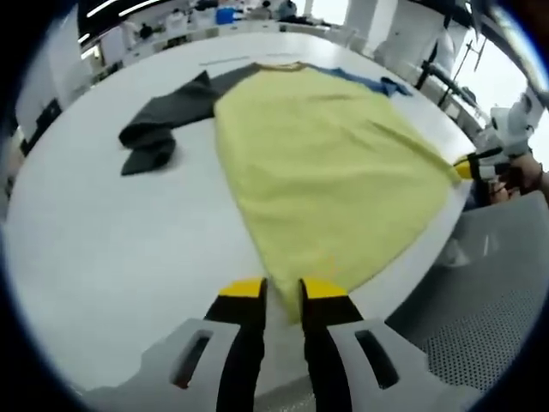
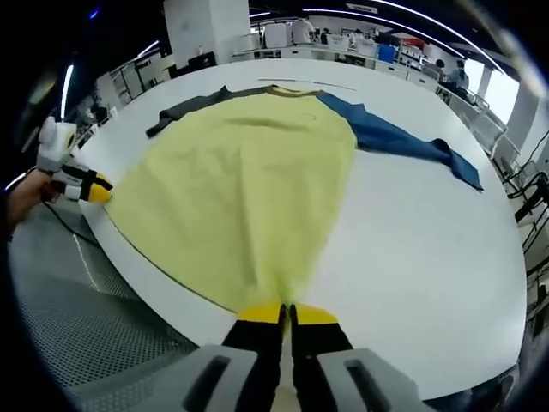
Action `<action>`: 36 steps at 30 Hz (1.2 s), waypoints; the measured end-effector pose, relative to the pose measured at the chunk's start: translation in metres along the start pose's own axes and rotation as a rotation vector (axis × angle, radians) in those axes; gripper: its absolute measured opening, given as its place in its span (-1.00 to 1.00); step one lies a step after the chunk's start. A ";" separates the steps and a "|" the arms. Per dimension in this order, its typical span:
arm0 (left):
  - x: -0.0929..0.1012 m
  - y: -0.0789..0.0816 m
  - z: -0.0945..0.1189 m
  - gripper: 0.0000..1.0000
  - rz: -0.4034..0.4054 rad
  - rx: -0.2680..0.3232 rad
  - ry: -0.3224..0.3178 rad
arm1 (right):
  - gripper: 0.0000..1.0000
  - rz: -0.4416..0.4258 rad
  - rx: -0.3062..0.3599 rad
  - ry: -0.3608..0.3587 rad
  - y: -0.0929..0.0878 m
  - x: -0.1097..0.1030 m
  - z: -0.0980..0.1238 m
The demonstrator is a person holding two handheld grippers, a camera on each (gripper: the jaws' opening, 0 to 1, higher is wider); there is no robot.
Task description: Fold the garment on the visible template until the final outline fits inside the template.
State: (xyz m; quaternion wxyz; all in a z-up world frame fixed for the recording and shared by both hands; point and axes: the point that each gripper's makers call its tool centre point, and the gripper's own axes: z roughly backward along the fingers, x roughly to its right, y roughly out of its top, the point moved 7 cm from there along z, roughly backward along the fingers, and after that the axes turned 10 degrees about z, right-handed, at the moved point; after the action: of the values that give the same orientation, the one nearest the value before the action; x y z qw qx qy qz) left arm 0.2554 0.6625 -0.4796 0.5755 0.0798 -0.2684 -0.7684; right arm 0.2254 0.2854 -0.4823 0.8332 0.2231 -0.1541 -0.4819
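1. Left gripper view: the yellow garment (image 1: 326, 172) lies spread across the frame's centre on the white table (image 1: 103, 257). It looks soft and light, best held at the hem corners. The left gripper (image 1: 283, 292), at bottom centre, pinches one corner.
2. Right gripper view: the right gripper (image 2: 287, 316), at bottom centre, is clamped on the other corner, reaching forward and low over the table edge.

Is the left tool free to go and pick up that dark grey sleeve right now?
Probably not yet. The left tool looks shut on the yellow shirt's hem, so it is busy. The grey sleeve itself lies uncovered on the white table, across open tabletop.
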 end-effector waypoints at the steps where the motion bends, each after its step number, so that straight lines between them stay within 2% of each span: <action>1: 0.000 0.000 0.000 -0.88 0.004 -0.002 -0.002 | -1.00 0.001 -0.001 -0.001 0.000 0.000 0.000; 3: 0.004 -0.002 0.000 -1.00 0.035 -0.014 -0.030 | -1.00 0.008 -0.005 -0.003 0.000 0.000 0.000; 9: 0.002 -0.002 0.002 -1.00 0.001 -0.039 -0.013 | -1.00 0.015 -0.023 -0.030 -0.006 0.011 0.005; 17: 0.006 -0.007 0.006 -1.00 0.001 -0.072 -0.039 | -1.00 -0.003 -0.028 -0.029 -0.011 0.015 0.008; 20: 0.011 -0.009 0.008 -1.00 0.052 -0.091 -0.047 | -1.00 0.009 -0.050 -0.025 -0.013 0.015 0.010; 36: 0.017 -0.015 0.010 -1.00 -0.014 -0.108 -0.029 | -1.00 -0.007 -0.056 -0.023 -0.018 0.018 0.013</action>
State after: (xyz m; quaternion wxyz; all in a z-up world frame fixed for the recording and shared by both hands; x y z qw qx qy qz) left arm 0.2330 0.6525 -0.4755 0.5698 0.0394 -0.2344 -0.7867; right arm 0.2147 0.2588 -0.4799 0.8356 0.1946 -0.1493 -0.4915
